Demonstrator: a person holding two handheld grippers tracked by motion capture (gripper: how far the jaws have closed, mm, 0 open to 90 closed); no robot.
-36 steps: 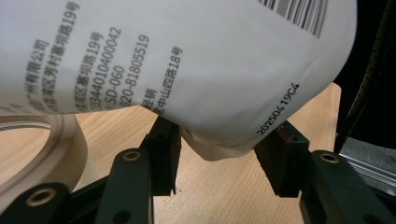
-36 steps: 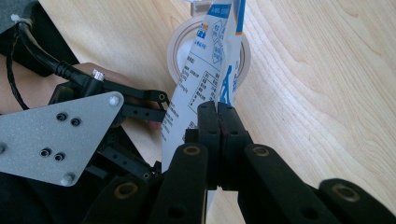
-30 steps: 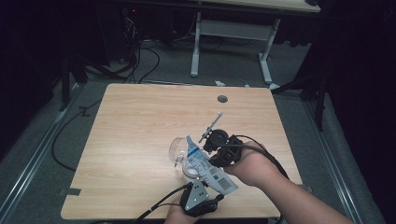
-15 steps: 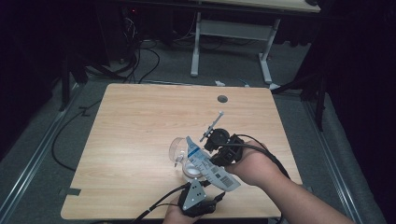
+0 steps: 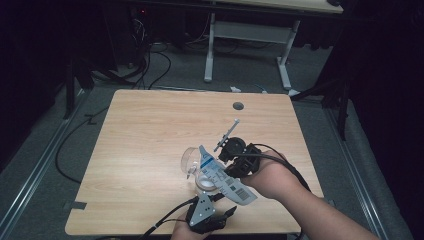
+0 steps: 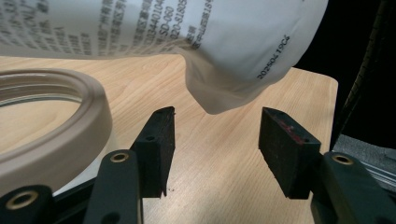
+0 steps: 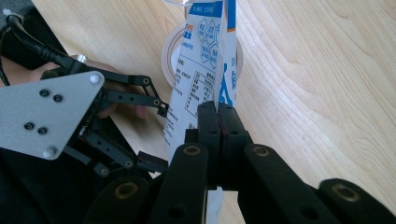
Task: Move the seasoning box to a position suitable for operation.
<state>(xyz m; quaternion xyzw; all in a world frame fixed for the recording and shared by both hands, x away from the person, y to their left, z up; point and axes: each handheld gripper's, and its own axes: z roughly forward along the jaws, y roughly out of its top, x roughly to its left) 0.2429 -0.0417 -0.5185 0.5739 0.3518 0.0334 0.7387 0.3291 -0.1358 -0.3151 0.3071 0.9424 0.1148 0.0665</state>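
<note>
While the pouch [image 5: 222,177] hangs tilted over the jar [image 5: 194,164], the pour looks set up but not finished: the right hand-held gripper [image 7: 218,122] has it pinched at one end, jaws shut flat on the film, and the open mouth points down toward the jar ahead of that gripper; whether anything runs out I cannot tell. Left to do, as I judge it, is emptying the pouch and setting it aside. The bench [image 5: 150,130] carries the jar just in front of the left hand-held gripper [image 6: 215,140], whose jaws have just been closing a little yet stand wide apart with nothing between them, the pouch's bottom corner hanging just above and beyond them. The pouch is white with blue panels, small print and a barcode, creased and slack. The jar is clear glass with a pale, thick rim [image 6: 70,116].
</note>
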